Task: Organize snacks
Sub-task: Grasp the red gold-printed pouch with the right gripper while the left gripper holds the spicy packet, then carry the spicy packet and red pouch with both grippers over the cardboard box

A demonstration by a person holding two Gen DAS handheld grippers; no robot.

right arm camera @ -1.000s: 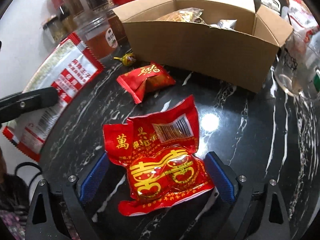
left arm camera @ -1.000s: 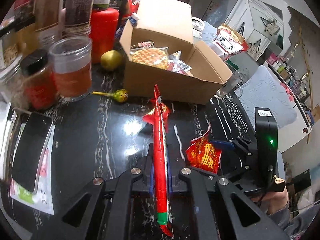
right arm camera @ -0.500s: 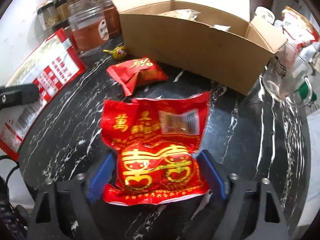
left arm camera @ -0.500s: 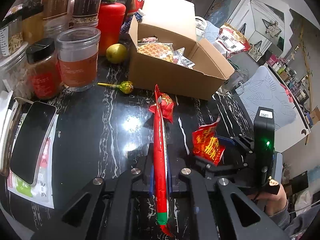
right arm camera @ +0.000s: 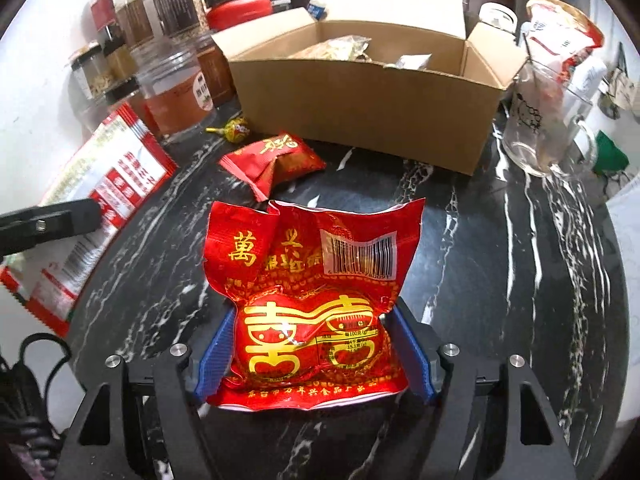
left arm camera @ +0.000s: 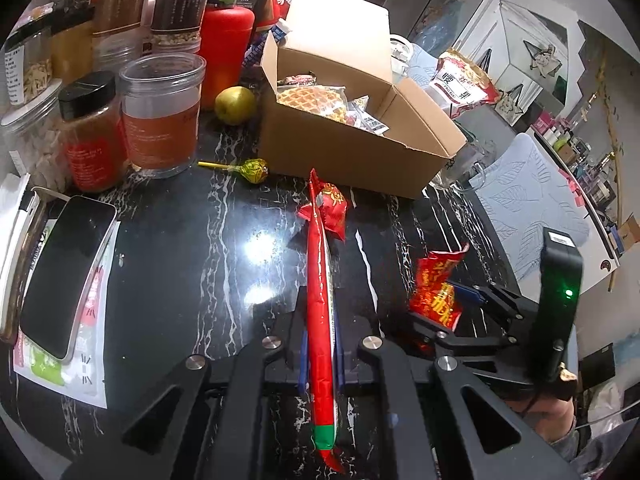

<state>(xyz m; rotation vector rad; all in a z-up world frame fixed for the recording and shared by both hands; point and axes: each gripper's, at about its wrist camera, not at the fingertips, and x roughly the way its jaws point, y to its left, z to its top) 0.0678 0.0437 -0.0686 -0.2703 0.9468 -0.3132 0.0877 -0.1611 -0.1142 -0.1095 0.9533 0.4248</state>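
Note:
My left gripper [left arm camera: 319,364] is shut on a flat red-and-white snack bag [left arm camera: 320,280], held edge-on above the black marble table; the bag also shows in the right wrist view [right arm camera: 100,184]. My right gripper [right arm camera: 314,354] is shut on a red foil snack pack with gold characters [right arm camera: 316,304], lifted off the table; it also shows in the left wrist view [left arm camera: 436,288]. An open cardboard box [right arm camera: 360,96] holding several snacks stands behind. A small red snack packet [right arm camera: 276,160] and a lollipop [right arm camera: 236,130] lie in front of the box.
Jars and a red canister [left arm camera: 226,56] crowd the back left. A phone [left arm camera: 64,272] lies at the left edge. A yellow fruit [left arm camera: 235,105] sits by the box. A glass mug [right arm camera: 540,120] stands right of the box, with a snack bag [right arm camera: 564,32] behind it.
My right gripper closed on the red foil pack and lifted it off the table. My left gripper rose and drew back a little with its bag.

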